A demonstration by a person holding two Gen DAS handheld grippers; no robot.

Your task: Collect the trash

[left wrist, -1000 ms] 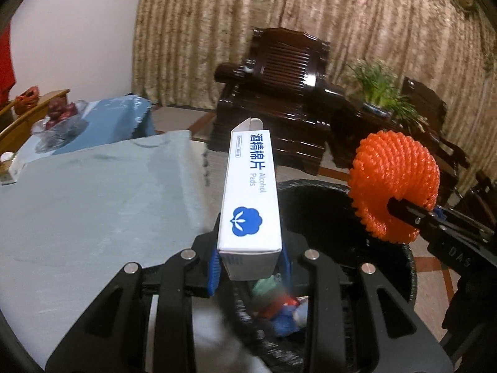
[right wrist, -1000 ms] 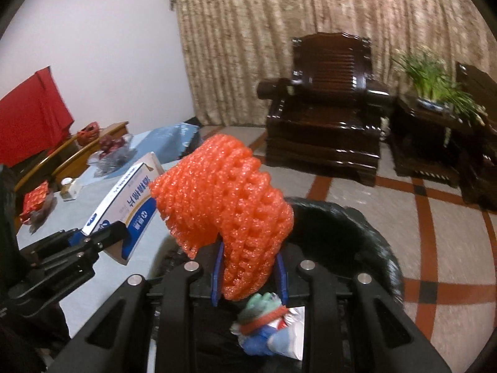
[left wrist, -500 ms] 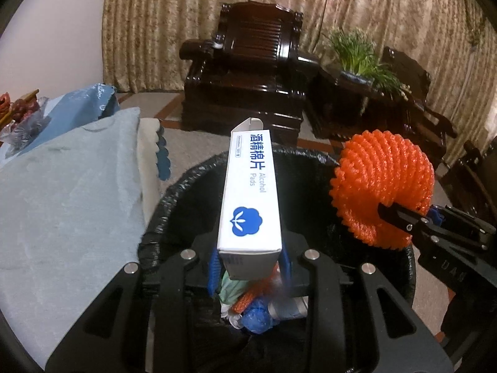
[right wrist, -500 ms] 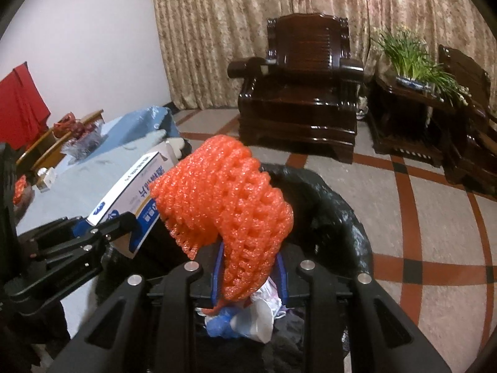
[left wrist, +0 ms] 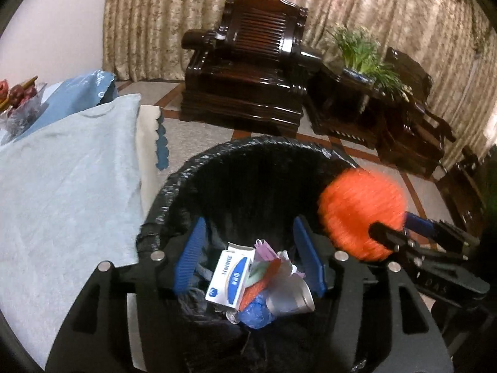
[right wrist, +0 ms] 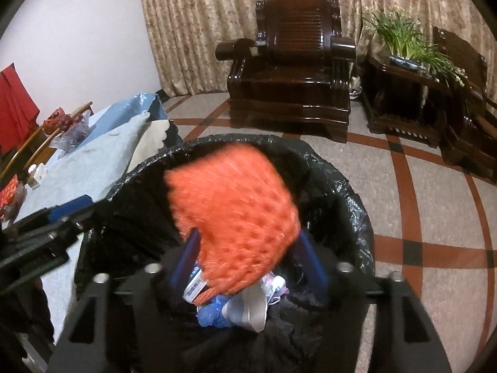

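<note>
A bin lined with a black bag (left wrist: 257,155) stands beside the table and also shows in the right wrist view (right wrist: 351,195). My left gripper (left wrist: 248,258) is open above it; the white alcohol-pads box (left wrist: 228,279) lies inside on other trash. My right gripper (right wrist: 248,261) has its jaws spread, and the orange foam net (right wrist: 236,223) is blurred, dropping between them. In the left wrist view the orange net (left wrist: 360,211) sits at the right gripper's tips (left wrist: 391,236).
The table under a light blue cloth (left wrist: 62,180) lies to the left with bagged fruit (left wrist: 21,99) at its far end. Dark wooden armchair (left wrist: 251,71) and a side table with a plant (left wrist: 363,56) stand beyond on the tiled floor.
My left gripper opened and the alcohol-pads box fell into the bin. My right gripper opened and the orange net is slipping down. Both grippers moved over the bin.
</note>
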